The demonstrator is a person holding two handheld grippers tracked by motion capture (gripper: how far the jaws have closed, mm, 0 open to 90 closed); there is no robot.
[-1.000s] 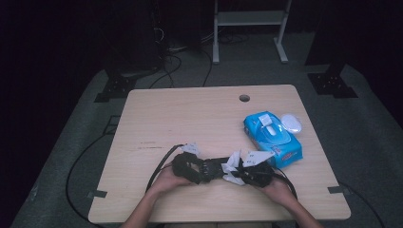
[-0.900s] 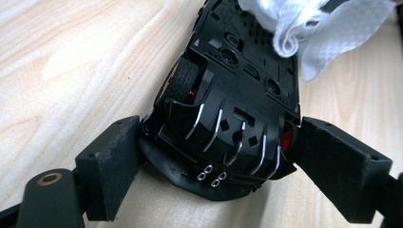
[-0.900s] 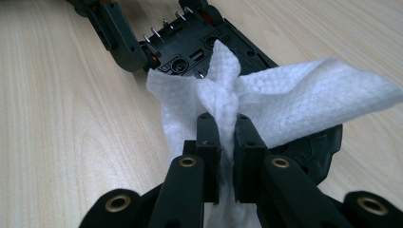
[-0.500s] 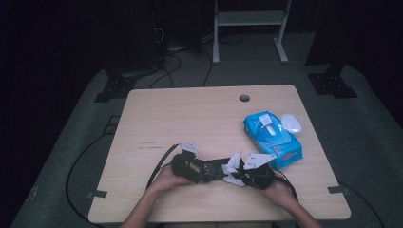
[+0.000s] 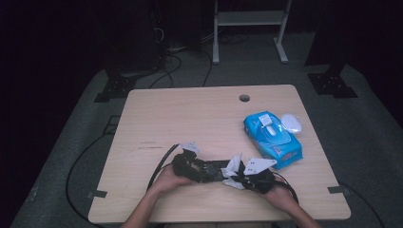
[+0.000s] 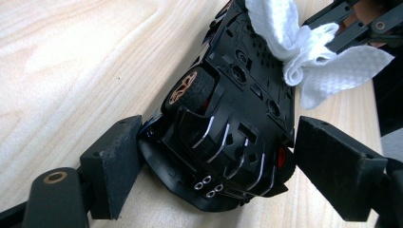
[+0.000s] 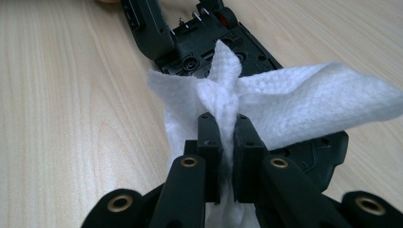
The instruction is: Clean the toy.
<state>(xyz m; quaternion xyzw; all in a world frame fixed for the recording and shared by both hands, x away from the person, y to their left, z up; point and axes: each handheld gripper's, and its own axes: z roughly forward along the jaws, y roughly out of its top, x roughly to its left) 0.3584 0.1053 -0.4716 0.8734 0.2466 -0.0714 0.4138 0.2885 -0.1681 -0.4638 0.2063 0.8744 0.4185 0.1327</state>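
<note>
On the wooden surface (image 5: pixel 190 118), a blue wipes pack (image 5: pixel 272 140) lies at the right; near the front edge a black toy car (image 6: pixel 228 118) lies underside up, clamped at one end by the left claw (image 6: pixel 214 166), while the right claw (image 7: pixel 227 156) pinches a white wipe (image 7: pixel 285 109) against its chassis

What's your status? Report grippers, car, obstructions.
Left gripper clamps black toy car, underside showing. Right gripper shut on white wipe against it. Nothing in the way.

Blue wipes pack (image 5: pixel 273 140), white lid (image 5: pixel 291 123), table (image 5: pixel 190 114)
</note>
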